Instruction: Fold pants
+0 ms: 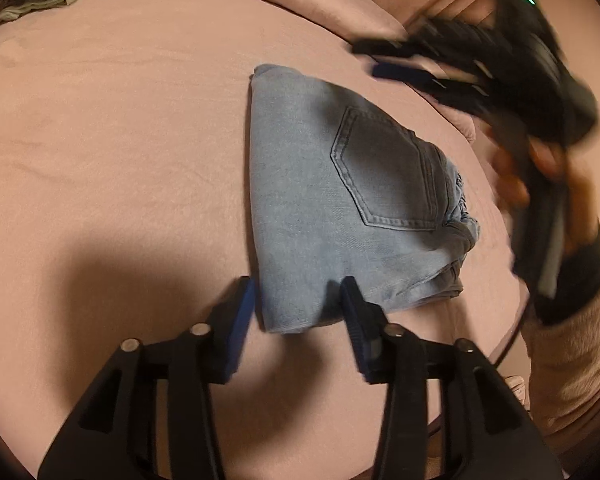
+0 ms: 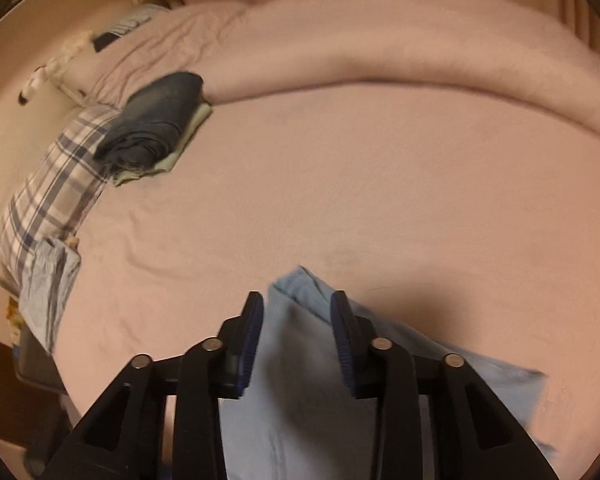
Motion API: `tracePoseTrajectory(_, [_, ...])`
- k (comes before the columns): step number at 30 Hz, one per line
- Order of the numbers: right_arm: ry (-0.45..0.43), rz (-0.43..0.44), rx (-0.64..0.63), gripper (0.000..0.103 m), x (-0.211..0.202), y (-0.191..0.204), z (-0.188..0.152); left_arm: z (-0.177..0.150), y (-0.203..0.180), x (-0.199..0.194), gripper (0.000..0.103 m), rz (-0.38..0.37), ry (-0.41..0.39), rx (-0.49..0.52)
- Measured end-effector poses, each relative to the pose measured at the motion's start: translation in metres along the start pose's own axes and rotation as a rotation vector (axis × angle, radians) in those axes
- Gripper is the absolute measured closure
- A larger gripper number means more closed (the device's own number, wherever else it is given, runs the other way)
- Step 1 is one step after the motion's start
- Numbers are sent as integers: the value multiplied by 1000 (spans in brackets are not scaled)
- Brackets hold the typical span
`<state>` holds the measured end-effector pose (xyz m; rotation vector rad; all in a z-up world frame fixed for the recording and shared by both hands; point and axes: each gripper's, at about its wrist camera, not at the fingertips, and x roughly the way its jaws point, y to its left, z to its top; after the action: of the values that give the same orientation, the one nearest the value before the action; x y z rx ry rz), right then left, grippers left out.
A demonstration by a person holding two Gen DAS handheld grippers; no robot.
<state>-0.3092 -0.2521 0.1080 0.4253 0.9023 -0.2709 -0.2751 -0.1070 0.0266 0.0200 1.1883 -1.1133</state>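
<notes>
The left tool (image 1: 298, 300) hangs low over the bed with its two blue-padded fingers spread apart and nothing between them. Its tips frame the near corner of the folded jeans (image 1: 340, 200) without visibly pinching the cloth; whether a pad touches the denim cannot be told.

The right tool (image 2: 298, 316) is also spread, its fingers standing apart above the light blue denim (image 2: 296, 380), gripping nothing. Seen from the left wrist camera, the right tool (image 1: 384, 62) is blurred and lifted clear above and beyond the far side of the jeans.

The jeans lie on the pink bedspread (image 1: 120, 140) as a compact, layered bundle, back pocket (image 1: 384, 172) facing up, with stacked edges showing at the side nearest the right tool. Farther off, near the plaid pillow (image 2: 48, 200), sits a pile of folded dark clothes (image 2: 152, 128).

Judging from this, the folding looks essentially finished: the bundle is small and flat and both tools are free of it. What may remain is a light tidying of the edges, or moving the bundle to the pile.
</notes>
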Motion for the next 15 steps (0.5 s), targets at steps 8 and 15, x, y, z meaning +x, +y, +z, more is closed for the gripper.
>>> tracePoseTrajectory(8, [-99, -268, -191, 66, -65, -11, -79, 18, -32, -5, 50, 42, -89, 115])
tracePoseTrajectory(15, [10, -262, -177, 66, -51, -24, -143, 26, -52, 48, 47, 164, -2, 262])
